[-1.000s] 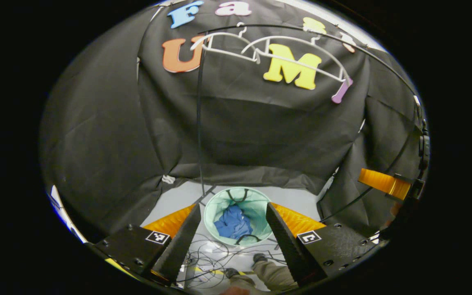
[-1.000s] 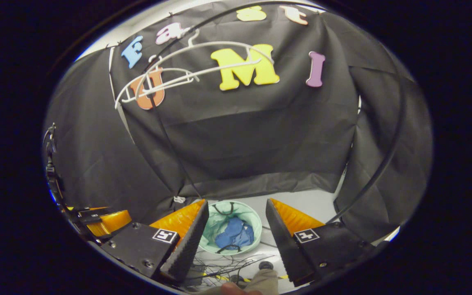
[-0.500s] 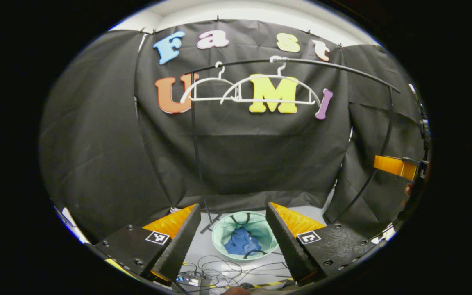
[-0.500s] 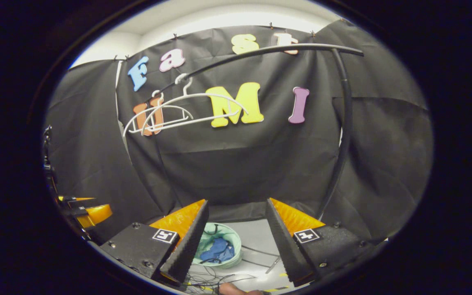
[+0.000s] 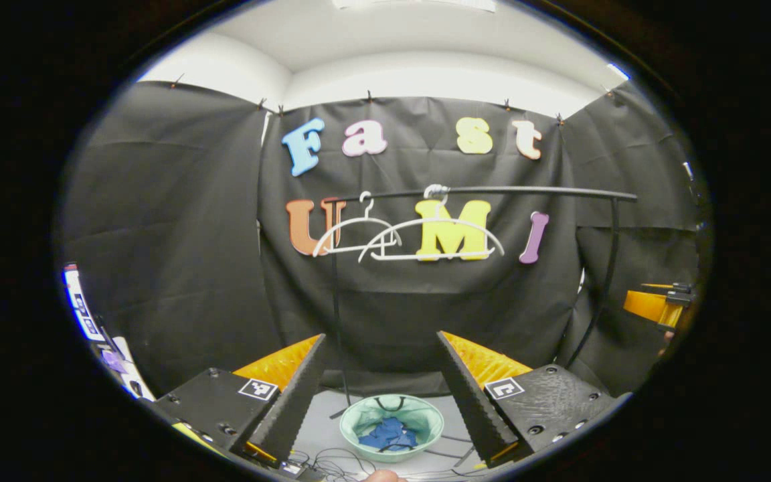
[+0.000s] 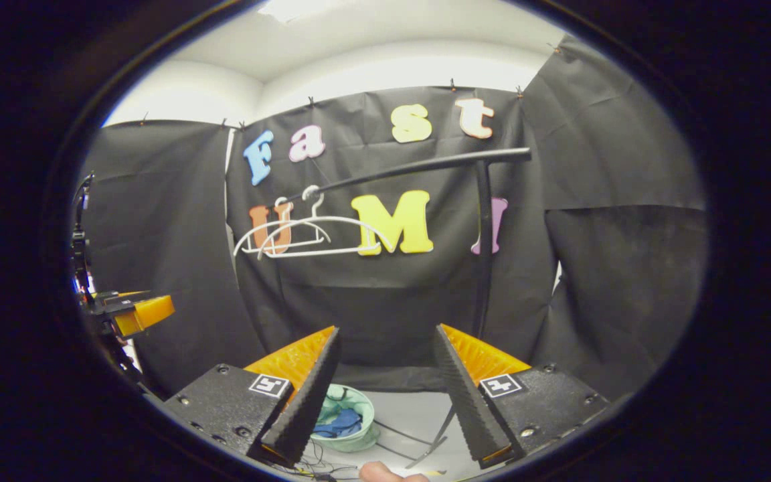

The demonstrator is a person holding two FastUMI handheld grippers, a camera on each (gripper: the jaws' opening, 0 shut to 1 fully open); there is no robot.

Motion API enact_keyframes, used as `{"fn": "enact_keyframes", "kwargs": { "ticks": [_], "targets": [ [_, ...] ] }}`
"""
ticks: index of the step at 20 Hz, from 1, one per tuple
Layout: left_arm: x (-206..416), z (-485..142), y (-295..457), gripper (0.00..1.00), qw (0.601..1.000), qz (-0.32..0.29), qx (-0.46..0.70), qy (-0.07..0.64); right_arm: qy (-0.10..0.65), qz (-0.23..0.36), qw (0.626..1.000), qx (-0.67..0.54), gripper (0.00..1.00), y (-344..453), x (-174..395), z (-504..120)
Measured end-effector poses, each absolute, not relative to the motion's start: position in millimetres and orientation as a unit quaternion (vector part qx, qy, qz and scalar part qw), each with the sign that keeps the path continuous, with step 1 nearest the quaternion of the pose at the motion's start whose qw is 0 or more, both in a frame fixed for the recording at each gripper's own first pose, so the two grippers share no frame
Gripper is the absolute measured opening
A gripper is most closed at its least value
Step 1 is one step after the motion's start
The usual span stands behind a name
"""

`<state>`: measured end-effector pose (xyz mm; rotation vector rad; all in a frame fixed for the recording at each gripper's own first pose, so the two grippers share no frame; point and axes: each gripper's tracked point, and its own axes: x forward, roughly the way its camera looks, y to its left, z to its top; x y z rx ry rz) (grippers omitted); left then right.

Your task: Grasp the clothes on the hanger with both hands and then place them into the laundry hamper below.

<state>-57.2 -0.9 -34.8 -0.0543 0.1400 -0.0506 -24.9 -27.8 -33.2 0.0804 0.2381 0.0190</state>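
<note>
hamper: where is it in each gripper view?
Left gripper view: the hamper sits bottom centre on the floor, between the left tool's fingers, blue clothes inside.
Right gripper view: the hamper is at the bottom, left of centre, partly hidden behind the left finger of the right tool.
Shared landmark: the white hangers on the black rail, above the hamper.

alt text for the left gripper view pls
Blue clothes lie in a green hamper on the floor, seen between the open jaws of the left gripper. Behind, two bare white hangers hang on a black rail.
</note>
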Motion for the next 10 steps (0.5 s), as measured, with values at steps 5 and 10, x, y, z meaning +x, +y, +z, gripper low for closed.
{"fn": "enact_keyframes", "kwargs": {
  "ticks": [5,10],
  "targets": [
    [-90.3,23.0,-13.2,1.00,1.000,-0.017,0.005,-0.006,0.075,0.017,0.996,0.052,0.90,-63.9,-53.1,10.2],
    [-98.4,41.0,-2.1,1.00,0.999,-0.021,0.016,-0.020,0.055,0.010,0.997,0.049,0.90,-90.3,-72.3,41.6]
  ]
}}
